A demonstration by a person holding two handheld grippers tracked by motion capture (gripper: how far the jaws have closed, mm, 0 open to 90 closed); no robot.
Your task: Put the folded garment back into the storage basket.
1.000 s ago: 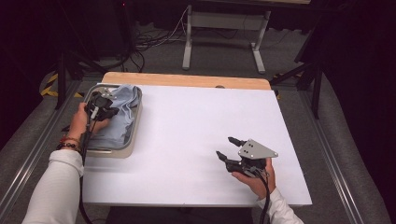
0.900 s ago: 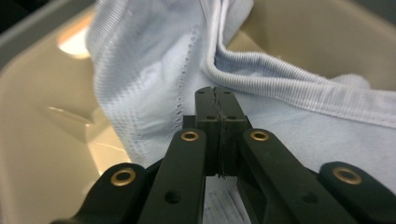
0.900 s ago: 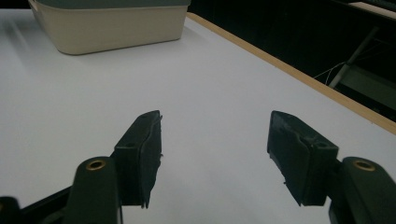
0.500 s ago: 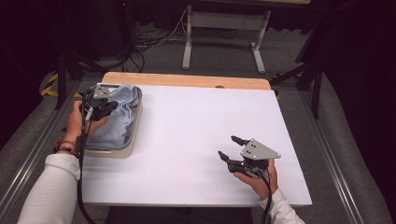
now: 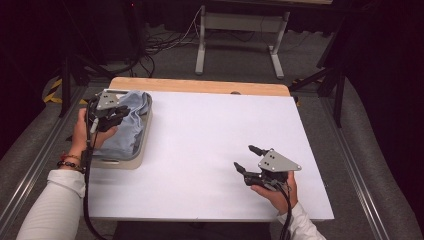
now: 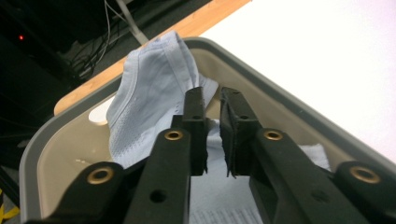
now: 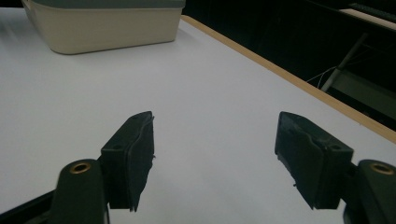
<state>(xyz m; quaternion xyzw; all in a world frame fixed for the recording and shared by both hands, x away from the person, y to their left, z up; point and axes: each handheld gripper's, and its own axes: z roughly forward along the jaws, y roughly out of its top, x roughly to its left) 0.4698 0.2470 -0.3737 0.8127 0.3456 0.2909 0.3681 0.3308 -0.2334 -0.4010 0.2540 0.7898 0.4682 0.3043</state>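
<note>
Cloth [image 6: 149, 93], pale blue and crumpled, lies inside the beige tub [image 5: 141, 150], one fold draped over the tub's far rim. Above it hangs the left gripper [image 6: 212, 133], its jaws just parting to a narrow slit with nothing pinched between them. Well apart from the tub, over the bare white table [image 5: 210, 140], the right gripper [image 5: 246, 158] has been spreading its jaws wide, empty.

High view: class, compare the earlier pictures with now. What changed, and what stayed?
The left gripper rose slightly above the light blue cloth in the tray; its jaws have just been opening, nothing gripped. The right gripper, open, stayed put, jaws widening.
</note>
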